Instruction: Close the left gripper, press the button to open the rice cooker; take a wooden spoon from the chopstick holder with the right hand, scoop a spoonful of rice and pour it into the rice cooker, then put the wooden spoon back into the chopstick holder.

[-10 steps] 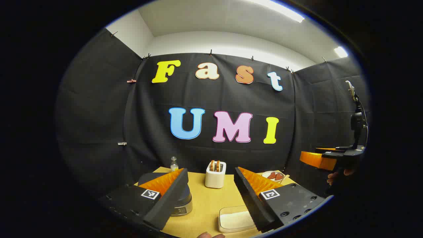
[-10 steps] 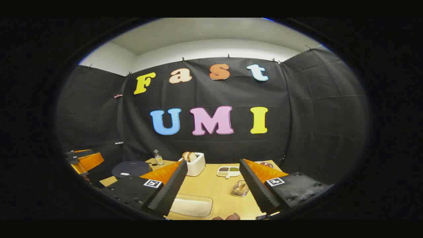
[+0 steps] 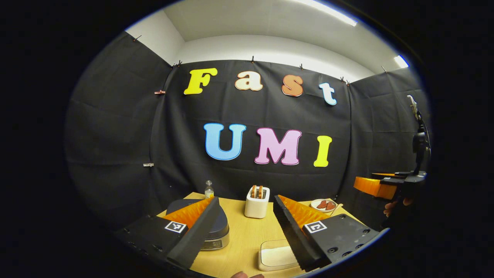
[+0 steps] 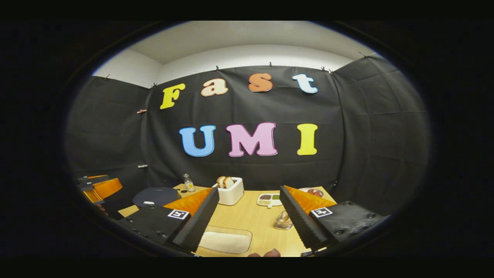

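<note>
I hold both grippers high above the near edge of the table, neither touching anything. My left gripper stands released, jaws wide apart, so it must clench before it can prod the button. The rice cooker, lid down, sits at the table's left edge, partly behind my left finger, handy for that press. My right gripper is equally spread and empty, ready for the spoon. I cannot pick out the chopstick holder; the white toaster at the far edge holds bread. A rectangular white tray of what I judge is rice lies near the front edge, within scooping reach.
</note>
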`<state>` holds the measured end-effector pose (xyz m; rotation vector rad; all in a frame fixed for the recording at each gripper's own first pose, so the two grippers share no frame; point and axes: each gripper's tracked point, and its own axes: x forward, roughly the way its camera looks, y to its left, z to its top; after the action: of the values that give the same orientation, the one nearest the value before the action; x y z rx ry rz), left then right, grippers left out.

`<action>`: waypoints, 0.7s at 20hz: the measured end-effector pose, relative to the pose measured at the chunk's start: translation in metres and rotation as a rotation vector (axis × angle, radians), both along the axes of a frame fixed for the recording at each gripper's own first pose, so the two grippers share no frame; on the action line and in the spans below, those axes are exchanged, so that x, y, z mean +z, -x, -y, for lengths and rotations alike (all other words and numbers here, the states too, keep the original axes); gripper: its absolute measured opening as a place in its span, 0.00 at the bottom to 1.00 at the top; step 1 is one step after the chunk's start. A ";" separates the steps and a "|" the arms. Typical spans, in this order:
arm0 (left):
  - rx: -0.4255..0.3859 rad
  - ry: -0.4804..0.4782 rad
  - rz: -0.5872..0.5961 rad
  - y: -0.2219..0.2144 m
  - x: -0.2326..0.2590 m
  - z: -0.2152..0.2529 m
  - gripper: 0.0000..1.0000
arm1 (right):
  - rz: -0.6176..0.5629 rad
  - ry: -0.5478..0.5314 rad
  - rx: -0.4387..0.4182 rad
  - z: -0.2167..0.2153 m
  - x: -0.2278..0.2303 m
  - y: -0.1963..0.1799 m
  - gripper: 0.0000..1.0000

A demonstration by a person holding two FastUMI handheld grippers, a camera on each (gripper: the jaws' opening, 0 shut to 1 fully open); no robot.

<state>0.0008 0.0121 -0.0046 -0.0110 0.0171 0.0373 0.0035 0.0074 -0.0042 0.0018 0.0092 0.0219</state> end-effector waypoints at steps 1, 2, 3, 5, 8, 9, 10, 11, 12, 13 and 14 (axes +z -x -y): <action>0.001 0.000 -0.001 -0.001 -0.001 -0.001 0.95 | 0.001 0.000 -0.001 0.000 0.000 0.000 0.92; 0.002 0.001 -0.002 0.000 -0.001 -0.001 0.95 | 0.002 0.000 -0.001 0.000 0.001 -0.001 0.93; 0.001 0.001 -0.003 -0.002 -0.001 -0.001 0.95 | 0.003 0.001 -0.001 0.000 0.001 0.000 0.93; -0.001 0.000 -0.001 -0.002 -0.001 0.000 0.95 | 0.001 0.002 0.000 -0.001 0.000 -0.001 0.93; -0.003 0.002 -0.002 -0.002 0.000 0.000 0.95 | 0.002 0.004 -0.001 -0.001 0.000 0.000 0.92; -0.003 0.002 0.000 -0.003 -0.001 -0.001 0.95 | 0.003 0.004 -0.002 0.000 0.000 -0.001 0.92; -0.003 0.001 -0.001 -0.002 -0.001 -0.001 0.95 | 0.004 0.005 -0.003 0.000 0.001 -0.001 0.93; -0.003 0.001 -0.001 -0.003 -0.001 -0.001 0.95 | 0.004 0.005 -0.004 -0.001 0.001 0.000 0.93; -0.004 0.002 -0.003 -0.004 -0.001 -0.001 0.95 | 0.004 0.005 -0.004 -0.001 0.001 0.000 0.93; -0.003 0.002 -0.002 -0.003 -0.002 -0.001 0.95 | 0.003 0.005 -0.005 0.000 0.000 0.001 0.93; -0.002 0.002 -0.003 -0.003 -0.002 -0.001 0.95 | 0.003 0.005 -0.007 0.001 0.000 -0.001 0.98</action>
<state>0.0038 0.0133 -0.0061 -0.0132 0.0197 0.0349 0.0045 0.0068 -0.0045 -0.0035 0.0060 0.0153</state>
